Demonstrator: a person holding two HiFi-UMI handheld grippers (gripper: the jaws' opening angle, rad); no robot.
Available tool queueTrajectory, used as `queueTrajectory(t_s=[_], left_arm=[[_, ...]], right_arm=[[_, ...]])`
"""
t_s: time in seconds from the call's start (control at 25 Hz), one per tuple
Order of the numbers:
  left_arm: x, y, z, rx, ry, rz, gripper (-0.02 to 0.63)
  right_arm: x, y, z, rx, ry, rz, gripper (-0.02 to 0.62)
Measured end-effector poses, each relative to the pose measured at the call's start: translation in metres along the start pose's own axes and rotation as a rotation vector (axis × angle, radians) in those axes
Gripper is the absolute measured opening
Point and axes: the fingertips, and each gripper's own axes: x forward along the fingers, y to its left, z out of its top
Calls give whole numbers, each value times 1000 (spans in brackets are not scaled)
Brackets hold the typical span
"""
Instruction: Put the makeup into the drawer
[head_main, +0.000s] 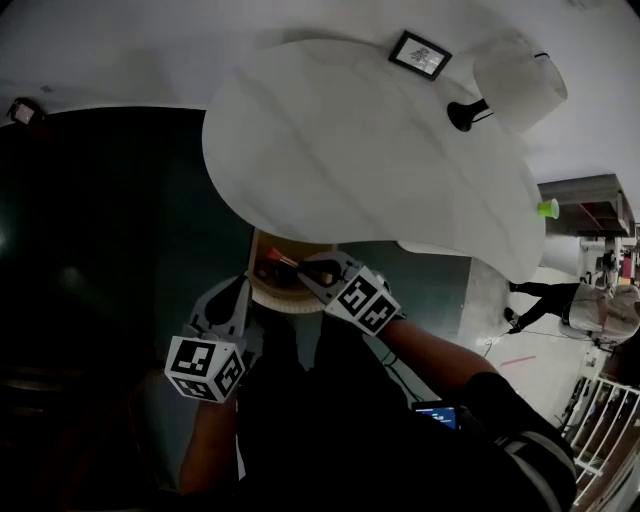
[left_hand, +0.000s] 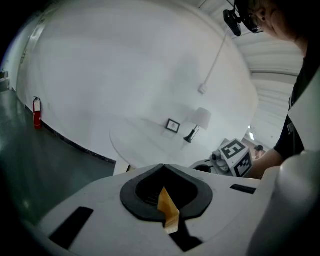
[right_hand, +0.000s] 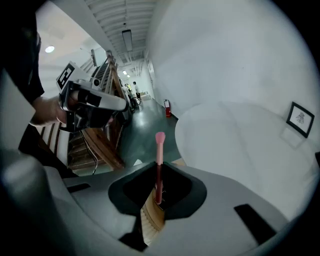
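Observation:
A makeup brush (right_hand: 159, 150) with a pink tip and dark red handle stands up from my right gripper (right_hand: 157, 196), whose jaws are shut on its lower end. In the head view the brush (head_main: 281, 260) and right gripper (head_main: 305, 272) are over the open wooden drawer (head_main: 262, 290) under the white table's (head_main: 370, 150) near edge. My left gripper (head_main: 235, 300) hangs at the drawer's left front, apart from the right one. Its jaws (left_hand: 164, 200) lie together with nothing between them. Most of the drawer's inside is hidden by the grippers.
On the table's far side stand a framed picture (head_main: 420, 54) and a lamp with a white shade (head_main: 505, 95); a green cup (head_main: 548, 208) sits at its right edge. Dark green floor (head_main: 110, 250) lies to the left. A red fire extinguisher (left_hand: 36, 112) stands by the wall.

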Motion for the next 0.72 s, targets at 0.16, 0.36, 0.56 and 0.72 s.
queueTrajectory(t_s=[0.16, 0.36, 0.56, 0.72], left_arm=[[11, -2, -20, -16, 28, 2, 11], [20, 7, -45, -50, 56, 12, 11], [33, 7, -64, -81, 73, 17, 11], [39, 9, -70, -90, 75, 18, 11]], right_arm=[[16, 11, -33, -7, 48, 46, 48], [46, 18, -68, -102, 128, 74, 48], [64, 22, -97, -118, 190, 102, 48], [79, 26, -115, -145, 239, 127, 48]])
